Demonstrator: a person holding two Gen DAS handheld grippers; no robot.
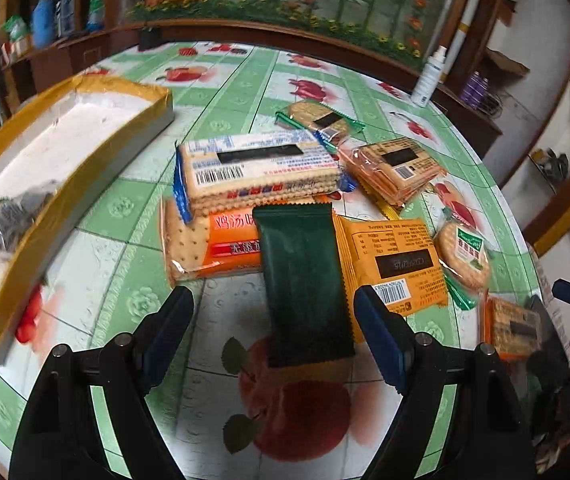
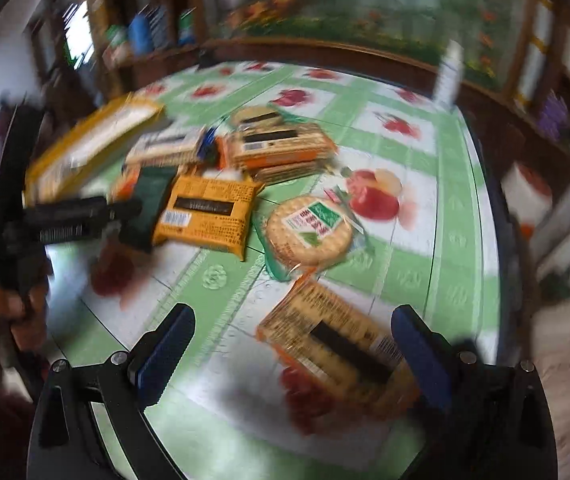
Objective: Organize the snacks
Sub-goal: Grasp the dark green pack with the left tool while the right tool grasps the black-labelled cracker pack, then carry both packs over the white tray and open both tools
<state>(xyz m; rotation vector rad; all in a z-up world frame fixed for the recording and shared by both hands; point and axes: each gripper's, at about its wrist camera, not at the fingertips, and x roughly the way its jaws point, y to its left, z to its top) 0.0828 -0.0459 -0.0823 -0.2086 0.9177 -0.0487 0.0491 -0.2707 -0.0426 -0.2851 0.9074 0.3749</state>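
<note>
A dark green packet (image 1: 305, 284) lies lengthwise, near to far, between the spread left gripper (image 1: 273, 320). The right gripper (image 2: 293, 344), also spread, frames a slanted cracker pack (image 2: 333, 344) beside bare tablecloth (image 2: 425, 240) on the right.

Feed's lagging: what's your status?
Left gripper open, straddling dark green foil packet. Right gripper open over orange cracker pack. Nothing blocking.

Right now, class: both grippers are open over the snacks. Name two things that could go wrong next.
1. The dark green packet overlaps the orange cracker pack; the left gripper closing on it may drag that pack along.
2. The right wrist view is blurred; the right gripper might miss the orange-edged pack.
</note>
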